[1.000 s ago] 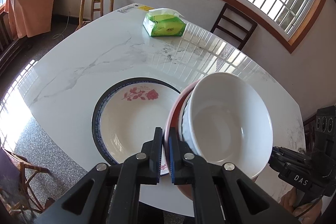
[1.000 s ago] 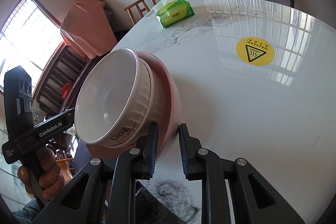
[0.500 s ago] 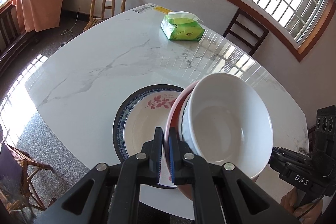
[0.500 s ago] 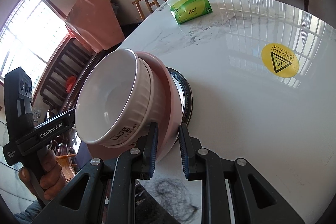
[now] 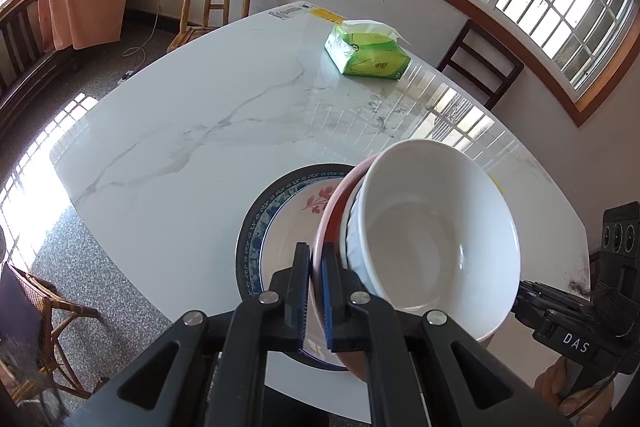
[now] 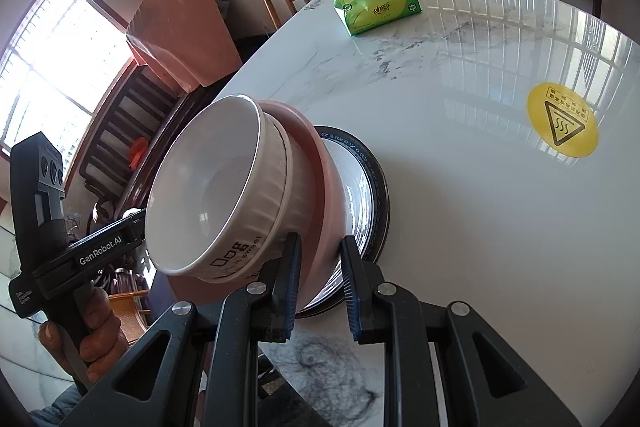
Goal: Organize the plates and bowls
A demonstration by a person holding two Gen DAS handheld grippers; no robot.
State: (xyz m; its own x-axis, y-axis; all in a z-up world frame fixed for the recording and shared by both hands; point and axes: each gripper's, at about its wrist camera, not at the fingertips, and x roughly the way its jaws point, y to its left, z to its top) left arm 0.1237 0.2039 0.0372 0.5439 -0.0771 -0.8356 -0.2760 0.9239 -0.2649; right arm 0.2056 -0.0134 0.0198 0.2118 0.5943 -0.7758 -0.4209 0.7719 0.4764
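Observation:
A white ribbed bowl (image 5: 432,239) sits nested in a pink bowl (image 5: 332,211), both tilted and held in the air. My left gripper (image 5: 315,291) is shut on the pink bowl's rim. My right gripper (image 6: 320,287) is shut on the opposite rim of the pink bowl (image 6: 320,187), with the white bowl (image 6: 216,187) inside it. A blue-rimmed plate with a red flower (image 5: 280,223) lies on the marble table just under the bowls; it also shows in the right wrist view (image 6: 368,187).
A green tissue pack (image 5: 366,57) lies at the table's far side. A yellow warning sticker (image 6: 562,119) is on the marble table (image 5: 192,131). Chairs stand around the table. A tuft of hair (image 6: 332,375) lies by the near edge.
Both grippers have carried the stacked bowls over the flower plate, which now lies closer beneath them. Both grips are unchanged.

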